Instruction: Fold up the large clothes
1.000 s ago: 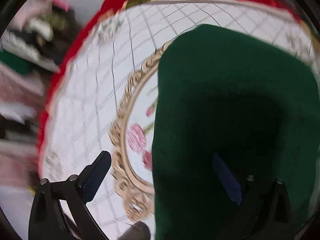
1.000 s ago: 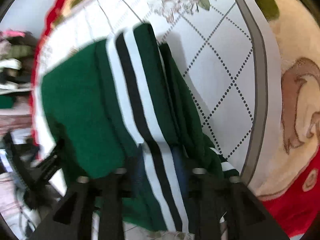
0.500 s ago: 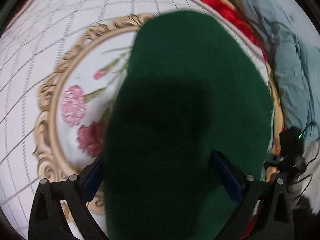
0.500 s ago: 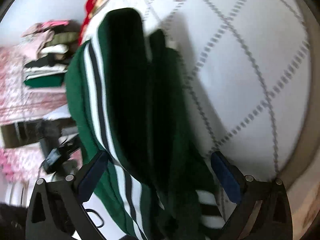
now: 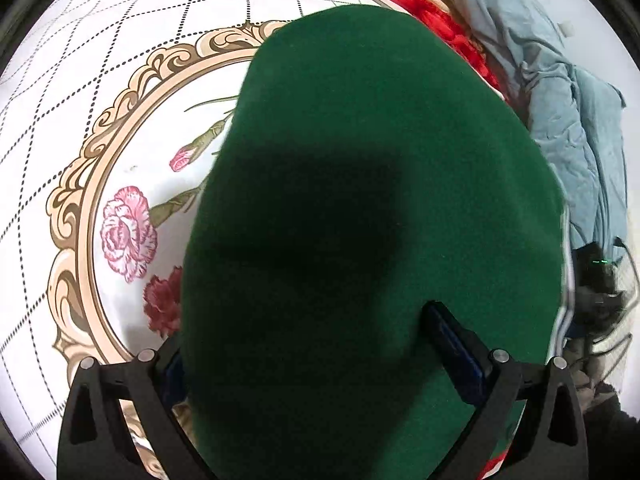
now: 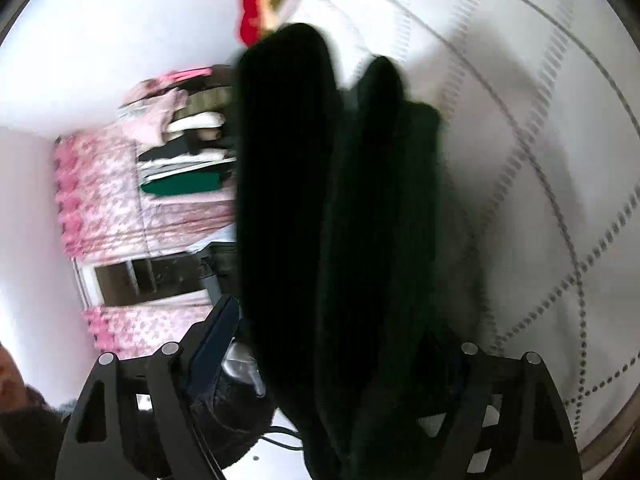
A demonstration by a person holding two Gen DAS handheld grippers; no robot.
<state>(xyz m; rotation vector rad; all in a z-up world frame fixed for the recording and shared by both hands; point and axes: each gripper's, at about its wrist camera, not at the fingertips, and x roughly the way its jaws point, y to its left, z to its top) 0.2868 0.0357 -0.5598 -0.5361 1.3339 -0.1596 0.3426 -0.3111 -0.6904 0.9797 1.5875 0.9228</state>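
A dark green garment (image 5: 360,200) lies folded on the white floral blanket (image 5: 120,140). It fills the middle of the left wrist view. My left gripper (image 5: 312,352) points down at it with its jaws spread wide. The cloth runs between the fingers and hides most of the left one. In the right wrist view the same garment (image 6: 320,200) appears as dark, blurred upright folds. My right gripper (image 6: 328,348) has these folds between its jaws, which are closing. A gap shows beside the left pad (image 6: 216,340), and cloth hides the right pad.
Crumpled light blue bedding (image 5: 560,100) lies past the blanket's red border (image 5: 420,8) at the right. A black device with cables (image 5: 600,288) sits below it. Off the bed's left side, a stack of folded clothes (image 6: 188,152) rests on pink patterned cloth (image 6: 100,200).
My right gripper let go of the striped edge, opened wide, then began narrowing, and its view tipped up toward the room. The left gripper swung down over the green garment.
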